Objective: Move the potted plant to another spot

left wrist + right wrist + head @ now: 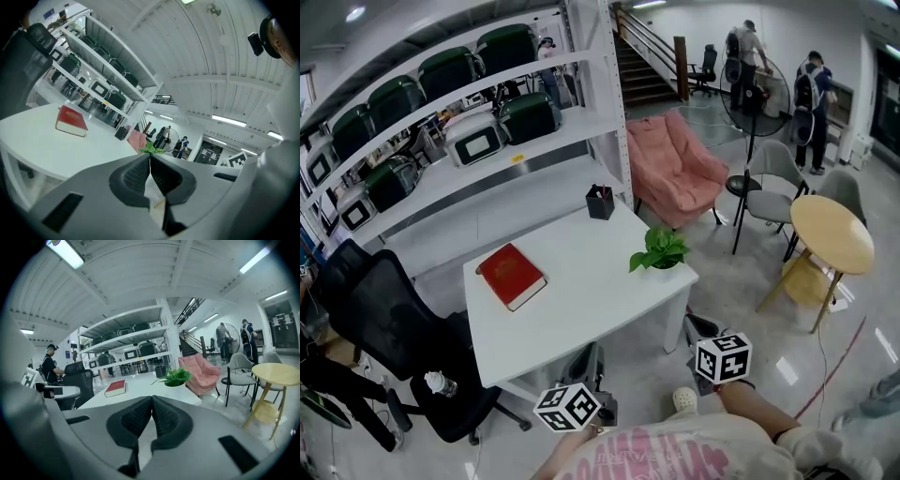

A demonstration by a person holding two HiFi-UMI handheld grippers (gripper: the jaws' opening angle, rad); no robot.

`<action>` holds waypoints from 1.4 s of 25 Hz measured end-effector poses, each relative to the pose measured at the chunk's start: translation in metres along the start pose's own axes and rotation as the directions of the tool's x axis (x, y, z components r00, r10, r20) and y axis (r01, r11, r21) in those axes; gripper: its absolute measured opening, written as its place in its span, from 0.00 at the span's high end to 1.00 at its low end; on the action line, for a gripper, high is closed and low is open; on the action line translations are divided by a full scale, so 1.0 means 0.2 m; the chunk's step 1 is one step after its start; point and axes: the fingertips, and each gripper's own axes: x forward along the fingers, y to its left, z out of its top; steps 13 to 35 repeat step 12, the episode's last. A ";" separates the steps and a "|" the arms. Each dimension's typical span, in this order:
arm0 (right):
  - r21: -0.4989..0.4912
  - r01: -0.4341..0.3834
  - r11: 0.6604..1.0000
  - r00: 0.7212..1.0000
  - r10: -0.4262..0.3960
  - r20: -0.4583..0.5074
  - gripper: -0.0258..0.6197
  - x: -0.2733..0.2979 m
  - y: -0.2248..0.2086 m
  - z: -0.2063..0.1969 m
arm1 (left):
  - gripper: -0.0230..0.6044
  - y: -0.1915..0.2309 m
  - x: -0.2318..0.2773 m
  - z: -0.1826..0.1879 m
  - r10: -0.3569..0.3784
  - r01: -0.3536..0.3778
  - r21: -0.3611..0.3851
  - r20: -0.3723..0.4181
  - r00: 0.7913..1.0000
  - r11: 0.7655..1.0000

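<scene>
**White desk, plant at its corner, both tools clenched on nothing**

Wide office room, with a storage rack [487,141] behind the desk [581,314] and a pink armchair [675,169] to the right of it. On the desk I see a red book [512,275], a black pen holder [600,202] at the far edge, and the potted plant [659,250]. The plant stands upright, very near the front right corner of the desk and well apart from the book and the holder.

The left tool [150,158] is fully closed, pad against pad, with nothing between. The right tool [152,400] is closed in the same way and is also empty. I hold both low, before the near edge of the desk, touching nothing.

What I see fits two stages. The plant may be waiting at this corner to be taken, or it may be already put down here as its new place. I cannot decide between them.

For both cases, I judge the corner to be the delicate point. The pot looks small and light, and its leaves spread wider than the pot. A push toward the front or the right could send it over the edge. Any movement near it should be slow, with the closed tips kept away from the leaves. The right tool looks almost straight at the plant, so I think it is the better one for work at that corner.
</scene>
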 end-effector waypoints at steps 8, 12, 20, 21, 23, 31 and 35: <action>-0.009 0.011 1.000 1.000 -0.011 -0.004 0.94 0.00 -0.01 0.02 | 0.92 0.01 0.01 -0.01 0.000 0.000 -0.007 -0.015 1.000 1.000; -0.009 0.013 1.000 1.000 -0.013 -0.009 0.94 0.01 -0.01 0.01 | 0.92 0.02 0.01 -0.01 0.002 -0.003 -0.009 -0.011 1.000 1.000; -0.009 0.013 1.000 1.000 -0.013 -0.009 0.94 0.01 -0.01 0.01 | 0.92 0.02 0.01 -0.01 0.002 -0.003 -0.009 -0.011 1.000 1.000; -0.009 0.013 1.000 1.000 -0.013 -0.009 0.94 0.01 -0.01 0.01 | 0.92 0.02 0.01 -0.01 0.002 -0.003 -0.009 -0.011 1.000 1.000; -0.009 0.013 1.000 1.000 -0.013 -0.009 0.94 0.01 -0.01 0.01 | 0.92 0.02 0.01 -0.01 0.002 -0.003 -0.009 -0.011 1.000 1.000; -0.009 0.013 1.000 1.000 -0.013 -0.009 0.94 0.01 -0.01 0.01 | 0.92 0.02 0.01 -0.01 0.002 -0.003 -0.009 -0.011 1.000 1.000; -0.009 0.013 1.000 1.000 -0.013 -0.009 0.94 0.01 -0.01 0.01 | 0.92 0.02 0.01 -0.01 0.002 -0.003 -0.009 -0.011 1.000 1.000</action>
